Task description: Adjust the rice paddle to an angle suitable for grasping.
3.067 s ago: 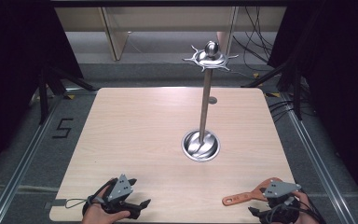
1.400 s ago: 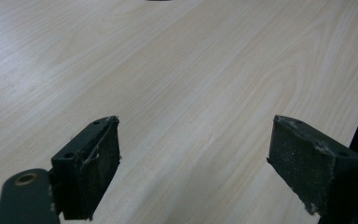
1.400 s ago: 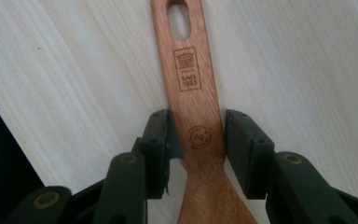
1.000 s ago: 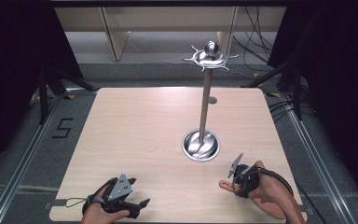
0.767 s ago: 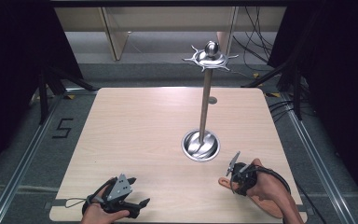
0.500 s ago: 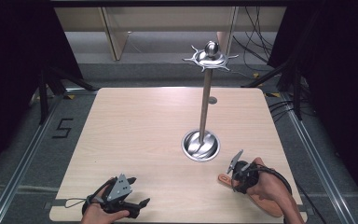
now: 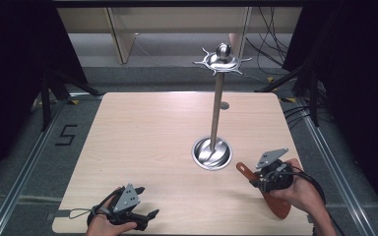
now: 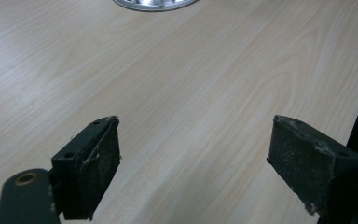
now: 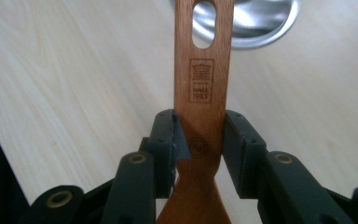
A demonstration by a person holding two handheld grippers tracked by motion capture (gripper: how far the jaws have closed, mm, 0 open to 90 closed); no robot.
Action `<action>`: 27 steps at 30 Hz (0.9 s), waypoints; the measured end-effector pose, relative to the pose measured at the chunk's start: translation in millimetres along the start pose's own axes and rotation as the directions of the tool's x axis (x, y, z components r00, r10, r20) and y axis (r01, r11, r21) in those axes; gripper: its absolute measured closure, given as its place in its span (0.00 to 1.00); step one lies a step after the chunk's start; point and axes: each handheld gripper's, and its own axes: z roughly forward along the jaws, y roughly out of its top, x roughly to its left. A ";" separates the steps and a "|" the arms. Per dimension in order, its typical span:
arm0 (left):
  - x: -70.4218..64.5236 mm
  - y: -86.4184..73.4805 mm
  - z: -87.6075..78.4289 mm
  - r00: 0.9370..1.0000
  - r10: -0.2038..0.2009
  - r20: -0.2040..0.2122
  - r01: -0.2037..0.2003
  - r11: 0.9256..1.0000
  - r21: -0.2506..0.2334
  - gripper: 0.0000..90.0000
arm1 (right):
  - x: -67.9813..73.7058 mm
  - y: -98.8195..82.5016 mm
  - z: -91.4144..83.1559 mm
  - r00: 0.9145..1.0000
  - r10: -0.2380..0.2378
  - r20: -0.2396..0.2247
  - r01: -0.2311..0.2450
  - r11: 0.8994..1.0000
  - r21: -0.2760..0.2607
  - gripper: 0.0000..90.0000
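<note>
From the high view, we are observing a light wooden table (image 7: 142, 147) carrying a metal stand (image 7: 216, 113), whose round base (image 7: 211, 153) is sitting right of the table's centre and whose pole is rising to a spiked disc with a ball on top. The right gripper (image 7: 258, 183) is sitting near the table's front right corner, just beside the base, and is clamping a reddish-brown wooden spatula (image 7: 275, 204). The spatula's handle end is pointing up and left toward the base, while its broad blade is hanging below the hand toward the table edge. The left gripper (image 7: 147, 216) is resting at the front left edge of the table, well apart from the stand, with its jaws pointing right.

From the left gripper view, we are noting that its two black jaws are standing wide apart with bare table (image 8: 191, 93) between them and nothing in the gap. The rim of the stand's base (image 8: 154, 3) is showing at the top edge.

From the right gripper view, we are recording the spatula (image 9: 203, 93) running upright between the jaws, with both pads pressing on the flat sides of its handle. The handle is bearing a stamped mark and an oval hanging hole near its end, and that end is overlapping the metal base (image 9: 261, 23) behind it. The spatula is hanging clear of the tabletop.
</note>
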 end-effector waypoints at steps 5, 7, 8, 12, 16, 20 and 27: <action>1.3 -0.2 -0.3 1.000 0.011 -0.005 -0.011 1.000 0.006 0.18 | -1.3 2.0 -16.1 1.000 0.003 0.009 -0.002 0.996 -0.090 0.75; 2.2 0.0 -0.5 1.000 0.018 -0.005 -0.018 1.000 0.005 0.18 | -2.2 1.5 -21.1 1.000 0.008 -0.001 -0.008 0.990 -0.139 0.75; 0.4 -0.6 0.2 1.000 -0.007 -0.003 0.007 1.000 -0.010 0.18 | -2.9 1.6 -25.9 1.000 0.013 0.001 -0.013 0.983 -0.185 0.75; 1.4 -0.4 -0.3 1.000 -0.011 -0.009 0.011 1.000 -0.002 0.18 | -2.4 3.1 -34.8 1.000 0.016 -0.004 -0.016 0.972 -0.236 0.75; 2.4 -0.3 -1.0 1.000 0.003 -0.014 -0.003 1.000 0.011 0.18 | -3.4 5.8 -49.1 1.000 0.016 -0.025 -0.023 0.957 -0.290 0.75; 3.4 -0.6 -1.1 1.000 0.018 -0.023 -0.018 1.000 0.020 0.18 | -4.5 8.1 -55.7 0.999 0.033 -0.024 -0.039 0.941 -0.336 0.75; 3.3 -0.1 -0.4 1.000 0.008 -0.014 -0.008 1.000 0.013 0.18 | -12.7 11.9 -65.0 0.995 0.102 -0.002 -0.094 0.900 -0.426 0.75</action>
